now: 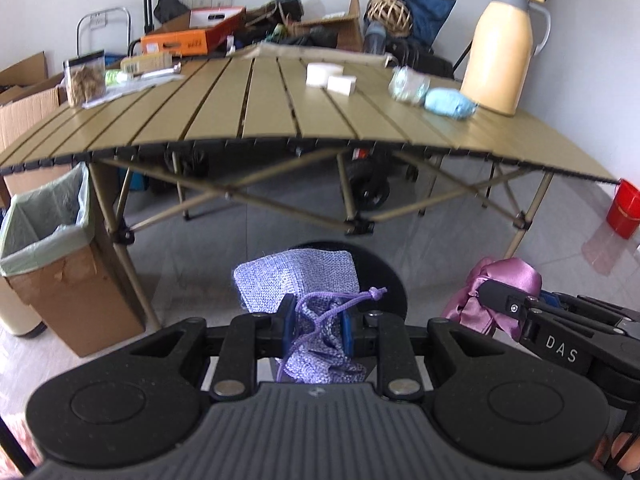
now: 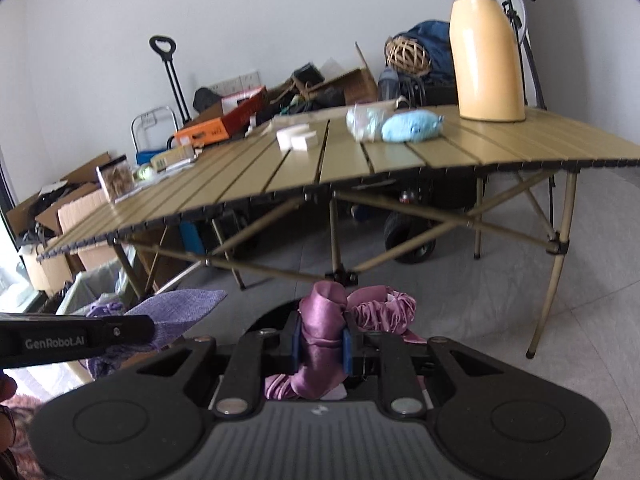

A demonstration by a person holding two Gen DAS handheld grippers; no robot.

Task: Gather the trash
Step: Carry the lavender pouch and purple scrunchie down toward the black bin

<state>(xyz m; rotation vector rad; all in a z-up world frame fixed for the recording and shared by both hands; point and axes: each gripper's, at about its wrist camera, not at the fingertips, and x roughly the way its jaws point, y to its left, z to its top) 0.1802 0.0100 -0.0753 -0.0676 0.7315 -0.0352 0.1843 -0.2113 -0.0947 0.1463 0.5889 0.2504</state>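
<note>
Lilac woven cloth, a small drawstring pouch (image 1: pixel 296 284), sits clamped between the blue pads of the left tongs (image 1: pixel 318 330), its purple cord looped across the front; the right tongs (image 2: pixel 322 342) are closed on a pink satin scrunchie (image 2: pixel 324 320), whose ruffled ring bulges out to the right of the pads; both tongs hang over the grey floor, in front of and lower than the slatted olive surface (image 1: pixel 280 120), and a dark round shape lies on the floor behind them; the 2 tongs are side by side, near each other but apart; a cardboard bin (image 1: pixel 60 264) lined with a pale green bag stands on the floor at the left end of the surface, beside its leg; on the surface, a cream thermos jug (image 1: pixel 504 48) stands upright at the right, a blue plush toy (image 1: pixel 448 104) lies just beside it with a crumpled clear wrapper (image 1: pixel 406 84) touching the toy, 2 white blocks (image 1: pixel 330 78) sit near the middle, and a clear packet of brown snacks (image 1: pixel 84 78) stands at the far left.
</note>
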